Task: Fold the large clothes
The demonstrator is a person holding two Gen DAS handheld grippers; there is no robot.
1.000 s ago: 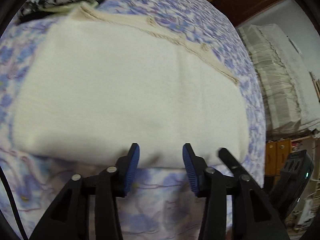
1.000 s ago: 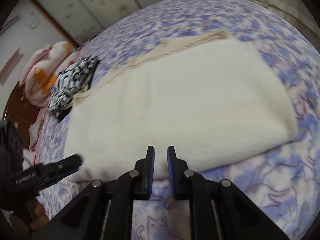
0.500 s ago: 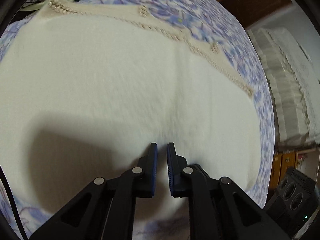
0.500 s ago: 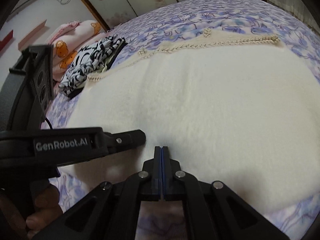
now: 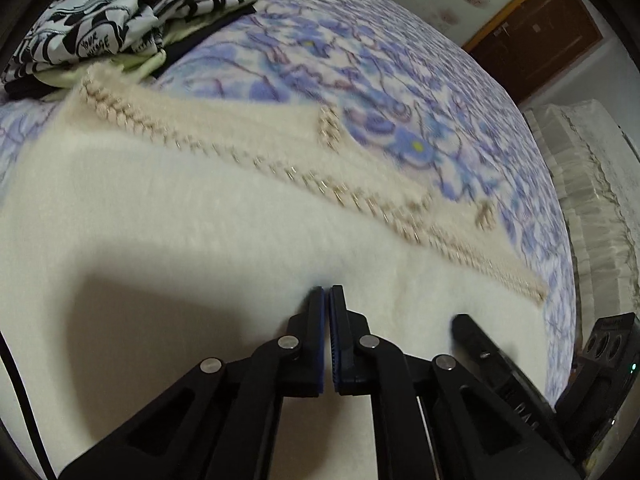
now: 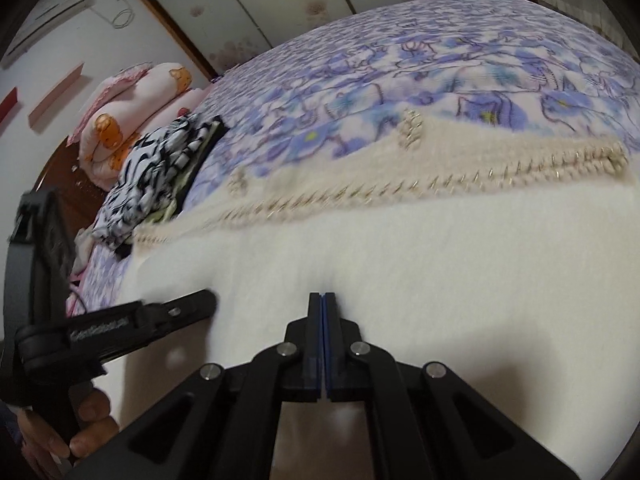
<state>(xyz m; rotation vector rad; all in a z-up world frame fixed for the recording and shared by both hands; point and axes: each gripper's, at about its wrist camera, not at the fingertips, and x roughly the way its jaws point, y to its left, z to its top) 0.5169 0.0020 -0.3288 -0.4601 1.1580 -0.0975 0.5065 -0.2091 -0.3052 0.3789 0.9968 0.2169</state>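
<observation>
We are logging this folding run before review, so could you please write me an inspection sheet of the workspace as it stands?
Surface: bed with blue floral cover, partly covered.
Job's things: cream fuzzy garment lying flat, folded over; braided beaded trim along its far edge.
Clutter: black-and-white patterned clothes stacked beyond the garment's far corner; pink pillows at the bed's head.
Grippers: left gripper and right gripper both closed, tips low on the garment; whether fabric is pinched cannot be told.
Cables: thin dark cable at the left view's edge.
Surroundings: wooden door, air conditioner, folded pale bedding beside the bed.
</observation>
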